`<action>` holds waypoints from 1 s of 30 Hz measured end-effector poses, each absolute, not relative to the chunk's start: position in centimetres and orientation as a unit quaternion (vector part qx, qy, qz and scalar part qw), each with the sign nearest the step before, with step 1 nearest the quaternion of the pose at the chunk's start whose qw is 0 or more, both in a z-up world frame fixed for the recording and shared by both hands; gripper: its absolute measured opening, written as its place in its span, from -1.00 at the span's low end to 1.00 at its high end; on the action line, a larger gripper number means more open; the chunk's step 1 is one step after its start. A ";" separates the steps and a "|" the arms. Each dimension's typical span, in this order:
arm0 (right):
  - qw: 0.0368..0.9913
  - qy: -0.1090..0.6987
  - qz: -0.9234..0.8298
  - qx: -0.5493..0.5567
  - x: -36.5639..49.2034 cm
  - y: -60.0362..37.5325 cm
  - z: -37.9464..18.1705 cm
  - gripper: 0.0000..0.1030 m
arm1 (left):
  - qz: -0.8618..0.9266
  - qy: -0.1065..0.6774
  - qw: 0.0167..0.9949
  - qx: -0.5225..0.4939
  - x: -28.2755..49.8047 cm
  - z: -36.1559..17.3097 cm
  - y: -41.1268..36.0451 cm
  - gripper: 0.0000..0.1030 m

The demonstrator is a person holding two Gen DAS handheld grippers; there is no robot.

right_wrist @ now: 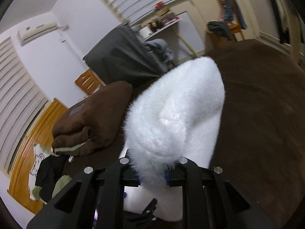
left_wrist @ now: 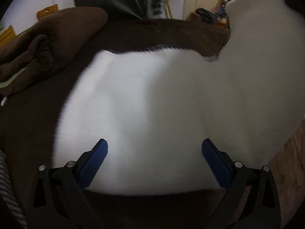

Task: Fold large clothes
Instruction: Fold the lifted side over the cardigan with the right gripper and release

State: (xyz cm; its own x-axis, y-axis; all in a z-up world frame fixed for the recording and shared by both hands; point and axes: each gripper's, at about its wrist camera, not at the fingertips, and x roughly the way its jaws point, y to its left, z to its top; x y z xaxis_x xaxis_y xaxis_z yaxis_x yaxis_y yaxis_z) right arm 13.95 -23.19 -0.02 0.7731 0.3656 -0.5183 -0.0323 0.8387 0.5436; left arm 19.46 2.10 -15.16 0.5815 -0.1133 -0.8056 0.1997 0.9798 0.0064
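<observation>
So the big white fluffy garment is mostly spread flat on a bed with a dark brown cover. The right gripper is clamped tight on a bunched-up fold of it, with the fuzzy fabric bulging up out of the jaws and hiding the blue pads almost completely. The left gripper hangs over the flat part with its jaws spread wide, nothing caught between its blue pads. A rumpled brown duvet sits at the left, beside the garment.
</observation>
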 end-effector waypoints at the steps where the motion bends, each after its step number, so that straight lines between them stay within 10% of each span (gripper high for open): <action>1: 0.904 0.323 0.114 0.256 14.4 -22.5 0.1 -0.66 | -0.081 0.443 0.892 0.047 19.3 -14.4 3.1 0.87; 30: 0.870 0.421 0.239 0.088 20.4 -2.3 -4.2 -0.68 | 0.019 0.479 0.877 -0.037 14.2 -16.0 19.0 0.87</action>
State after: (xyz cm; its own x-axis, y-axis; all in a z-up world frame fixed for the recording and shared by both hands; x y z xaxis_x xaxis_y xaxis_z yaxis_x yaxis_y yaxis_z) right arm 20.40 -2.27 -4.24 0.5311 0.4911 -0.6905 -0.3425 0.8698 0.3553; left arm 14.16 18.96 -15.96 0.5396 -0.0013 -0.8419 -0.0689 0.9966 -0.0457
